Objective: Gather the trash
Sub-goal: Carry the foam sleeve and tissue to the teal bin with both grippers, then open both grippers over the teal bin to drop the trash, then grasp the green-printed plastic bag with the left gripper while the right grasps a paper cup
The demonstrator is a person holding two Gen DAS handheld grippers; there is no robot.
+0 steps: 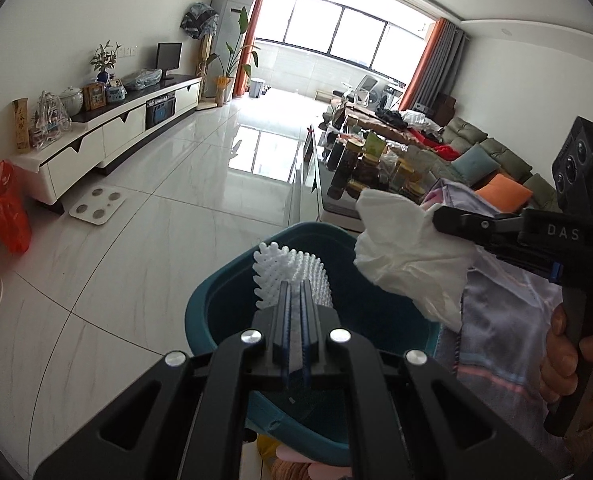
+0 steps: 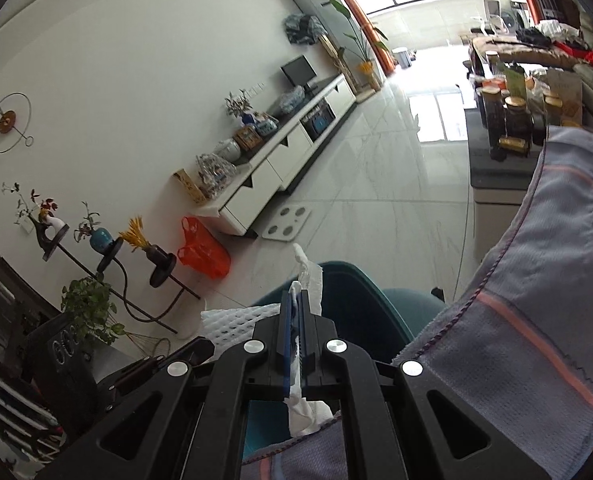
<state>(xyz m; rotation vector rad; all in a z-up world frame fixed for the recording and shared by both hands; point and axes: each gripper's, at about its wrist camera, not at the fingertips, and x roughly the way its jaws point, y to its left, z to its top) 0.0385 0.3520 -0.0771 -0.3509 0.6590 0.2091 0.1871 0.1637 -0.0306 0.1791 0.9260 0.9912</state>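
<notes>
While clamped on white foam netting, left tongs poised directly over teal bin. Right tongs pinched on crumpled tissue, just right of the bin's mouth, angled downward. Best carried fully over the opening before releasing, clear of striped cloth alongside.

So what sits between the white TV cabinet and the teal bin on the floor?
Mostly bare tile floor. The one thing on it is a white bathroom scale, close to the TV cabinet. The left wrist view shows it best, beyond the teal bin.
</notes>
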